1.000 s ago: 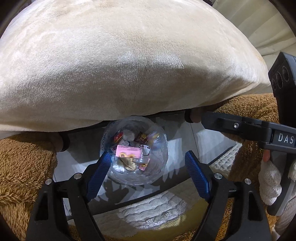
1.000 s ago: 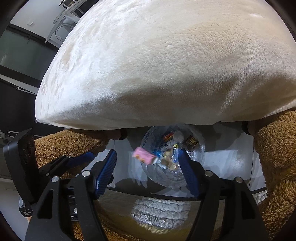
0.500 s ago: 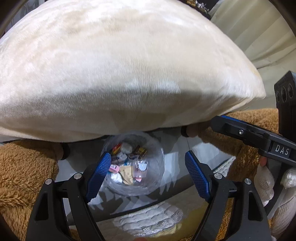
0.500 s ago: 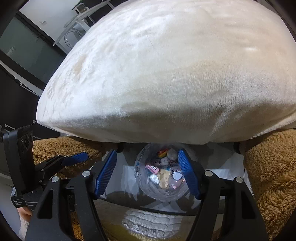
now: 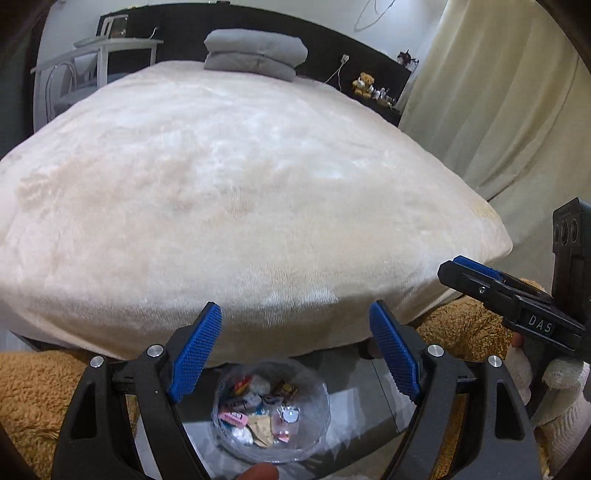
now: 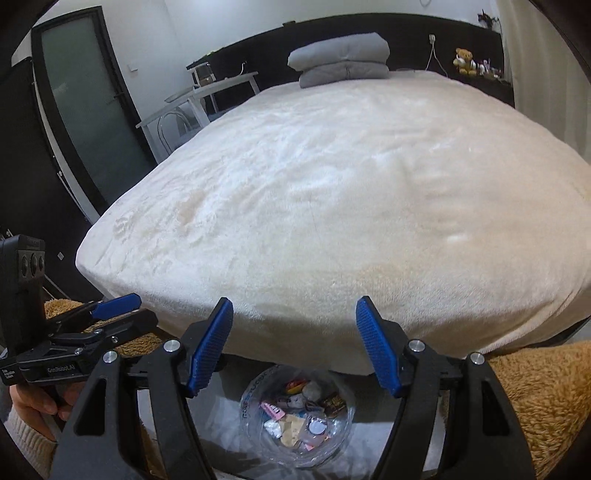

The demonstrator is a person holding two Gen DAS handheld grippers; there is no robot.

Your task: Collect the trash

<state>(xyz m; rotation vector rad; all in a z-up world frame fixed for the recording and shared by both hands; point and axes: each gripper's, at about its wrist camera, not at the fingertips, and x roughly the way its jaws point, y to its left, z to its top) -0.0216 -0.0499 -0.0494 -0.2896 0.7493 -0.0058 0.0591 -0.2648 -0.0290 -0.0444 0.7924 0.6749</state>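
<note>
Black grippers, blue textured pads, silver screws.

Big bed under a cream plush blanket fills the room, folded grey bedding at its far end against a black headboard. White walls, dark door with frosted glass left, white desk beside it. Cream curtain right, small teddy bear on the far ledge.

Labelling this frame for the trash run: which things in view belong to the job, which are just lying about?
Job:
- clear bin, lined
- wrappers inside it
- left tongs, open, empty
- right tongs, open, empty

Lying about:
- cream bed cover
- folded grey pillow
- teddy bear
- brown fuzzy rug
</note>
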